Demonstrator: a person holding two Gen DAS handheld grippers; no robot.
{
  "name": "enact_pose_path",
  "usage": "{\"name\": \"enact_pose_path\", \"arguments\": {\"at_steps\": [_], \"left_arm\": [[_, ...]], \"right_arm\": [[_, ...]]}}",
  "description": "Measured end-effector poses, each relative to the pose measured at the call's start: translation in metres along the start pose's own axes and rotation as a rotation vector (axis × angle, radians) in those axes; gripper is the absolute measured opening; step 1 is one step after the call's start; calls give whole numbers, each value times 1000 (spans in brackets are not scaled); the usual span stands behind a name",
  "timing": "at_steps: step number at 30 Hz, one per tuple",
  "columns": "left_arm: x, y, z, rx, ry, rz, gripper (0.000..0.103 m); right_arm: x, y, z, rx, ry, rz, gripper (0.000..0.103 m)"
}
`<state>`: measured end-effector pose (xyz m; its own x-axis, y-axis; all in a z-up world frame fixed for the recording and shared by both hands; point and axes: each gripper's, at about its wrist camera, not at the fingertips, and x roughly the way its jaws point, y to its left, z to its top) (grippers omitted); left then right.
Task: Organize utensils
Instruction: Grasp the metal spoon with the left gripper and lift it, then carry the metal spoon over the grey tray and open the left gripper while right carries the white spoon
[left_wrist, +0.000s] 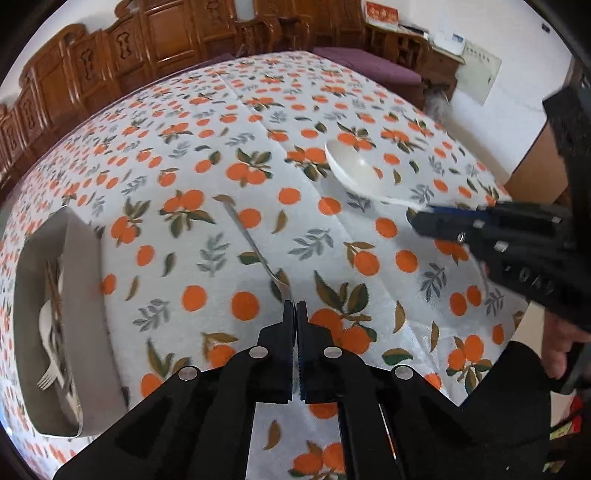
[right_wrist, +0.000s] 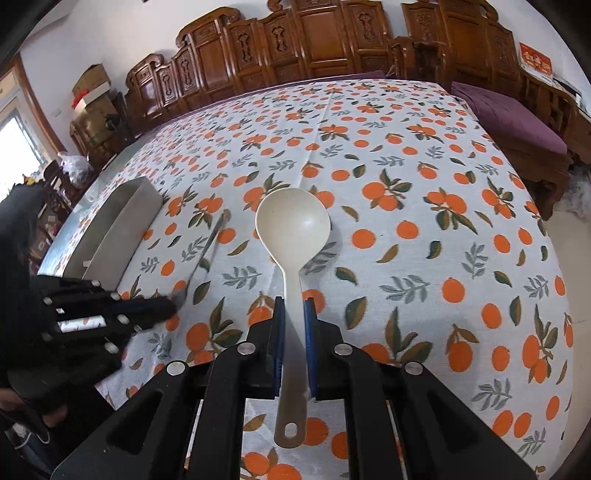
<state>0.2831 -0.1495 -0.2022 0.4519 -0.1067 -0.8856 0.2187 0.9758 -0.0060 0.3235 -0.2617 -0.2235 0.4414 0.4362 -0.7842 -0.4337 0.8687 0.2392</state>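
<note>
I have my left gripper (left_wrist: 294, 306) pinched shut on the bowl end of a slim steel utensil (left_wrist: 246, 236) lying ahead of it, handle pointing away. My right gripper (right_wrist: 293, 308) clamps the smooth cream plastic ladle (right_wrist: 293, 236). Next, I judge, both go into the grey tray (left_wrist: 83, 280) left of my left gripper.

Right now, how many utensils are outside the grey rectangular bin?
2. A slim metal utensil lies on the tablecloth, its near end pinched by the left gripper; a cream plastic ladle is held by the right gripper.
</note>
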Motion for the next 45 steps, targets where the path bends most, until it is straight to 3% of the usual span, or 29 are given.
{"name": "enact_pose_path", "arguments": {"at_steps": [16, 26, 38, 45], "left_arm": [[-75, 49, -4, -85, -106, -25, 0], [-119, 88, -20, -126, -167, 0, 0], [-122, 146, -38, -191, -156, 56, 0], [-111, 169, -41, -198, -137, 52, 1]], "right_arm": [[-3, 50, 6, -93, -5, 46, 12], [-12, 85, 20, -147, -27, 77, 12], [-4, 114, 32, -158, -19, 92, 12], [5, 129, 36, -162, -3, 93, 12]]}}
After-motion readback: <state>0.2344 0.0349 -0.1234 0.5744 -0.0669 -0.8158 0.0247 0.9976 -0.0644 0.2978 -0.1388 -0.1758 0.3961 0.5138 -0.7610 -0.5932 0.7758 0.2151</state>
